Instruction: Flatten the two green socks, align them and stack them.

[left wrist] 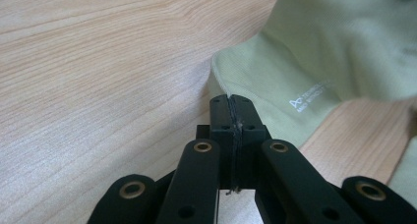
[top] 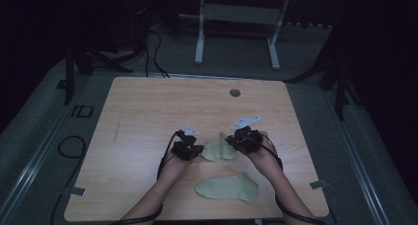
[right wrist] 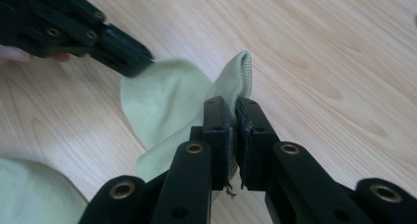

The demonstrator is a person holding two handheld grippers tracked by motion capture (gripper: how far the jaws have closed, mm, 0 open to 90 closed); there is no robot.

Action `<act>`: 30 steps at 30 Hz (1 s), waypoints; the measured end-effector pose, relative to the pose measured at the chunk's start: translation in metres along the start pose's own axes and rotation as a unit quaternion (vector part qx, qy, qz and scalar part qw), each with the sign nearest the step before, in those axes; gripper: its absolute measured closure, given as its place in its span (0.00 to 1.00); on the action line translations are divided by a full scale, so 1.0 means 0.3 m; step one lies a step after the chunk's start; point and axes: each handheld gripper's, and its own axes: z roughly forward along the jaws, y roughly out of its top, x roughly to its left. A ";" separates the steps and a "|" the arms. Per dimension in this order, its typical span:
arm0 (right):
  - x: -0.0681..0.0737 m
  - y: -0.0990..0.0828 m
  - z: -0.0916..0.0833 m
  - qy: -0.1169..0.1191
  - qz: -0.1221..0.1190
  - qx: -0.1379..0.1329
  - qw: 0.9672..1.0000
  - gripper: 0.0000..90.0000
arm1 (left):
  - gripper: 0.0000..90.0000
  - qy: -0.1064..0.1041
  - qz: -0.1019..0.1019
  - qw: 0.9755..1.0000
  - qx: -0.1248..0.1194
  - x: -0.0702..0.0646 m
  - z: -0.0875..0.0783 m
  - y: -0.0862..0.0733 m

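Wooden table point(top: 148, 136) is carrying two pale green socks. Second sock point(top: 227, 189) is lying flat near the person's edge, probably waiting its turn. Worked sock point(top: 217, 150) is sitting mid-table between both grippers. Left gripper point(left wrist: 231, 103) is pinching its edge, jaws pressed together, likely anchoring it. Right gripper point(right wrist: 233, 108) is clamping the ribbed cuff, lifting it, seemingly to stretch or fold.

We see a sock point(top: 217, 149) near the middle of the table point(top: 148, 116), between the left gripper point(top: 198, 148) and right gripper point(top: 230, 141). A second sock point(top: 228, 188) lies closer to the table's near edge.
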 end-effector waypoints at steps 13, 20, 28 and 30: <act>-0.117 -0.147 0.012 -0.019 0.058 0.039 0.997 0.92 | 0.99 -0.006 -0.003 1.000 0.015 0.006 0.003 -0.017; -0.160 -0.207 0.061 -0.030 0.086 0.060 0.994 0.77 | 0.85 -0.008 0.001 1.000 0.017 -0.001 -0.002 -0.020; -0.134 -0.184 0.011 -0.030 0.077 0.037 0.996 0.82 | 0.81 0.013 0.007 0.999 -0.033 -0.003 -0.074 0.002; -0.116 -0.172 0.009 -0.019 0.073 0.033 0.997 0.87 | 0.89 0.005 0.020 0.999 -0.044 -0.037 -0.088 0.023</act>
